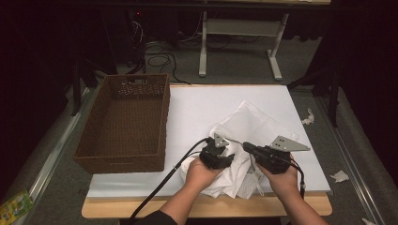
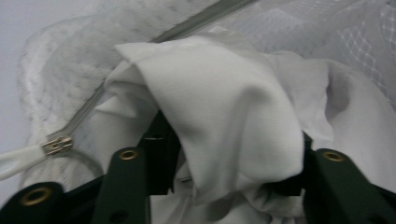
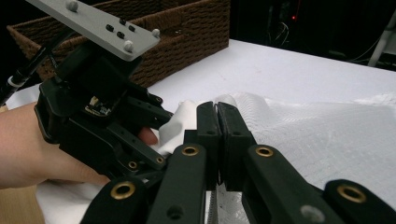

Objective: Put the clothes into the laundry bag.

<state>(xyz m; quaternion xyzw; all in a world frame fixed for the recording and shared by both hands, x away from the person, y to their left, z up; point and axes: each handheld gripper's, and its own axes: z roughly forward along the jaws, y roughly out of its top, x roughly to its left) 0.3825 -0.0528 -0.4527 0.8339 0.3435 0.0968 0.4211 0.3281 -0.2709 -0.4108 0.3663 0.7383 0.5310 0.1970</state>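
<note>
A white mesh bag [image 1: 253,123] with a grey zip lies on the white table cover [image 1: 202,105], right of centre. A plain white cloth [image 1: 224,182] is bunched at the bag's near end. My left gripper [image 1: 228,157] points into that bunch. In the left gripper view a puffy fold of the cloth [image 2: 233,121] sits loosely between the half-spread jaws of the left gripper [image 2: 229,175], with the zip slider [image 2: 57,145] to the left. My right gripper [image 1: 247,146] has its pads pressed together on the bag's edge. The right gripper [image 3: 217,114] stands beside the left gripper [image 3: 161,119] and the mesh bag [image 3: 327,135].
A brown wicker basket [image 1: 119,165] stands empty on the table's left side, its wall [image 3: 187,32] close behind the left gripper. Beyond the table are a white desk frame [image 1: 202,47] and floor cables [image 1: 162,60]. Paper scraps [image 1: 340,176] lie on the floor at right.
</note>
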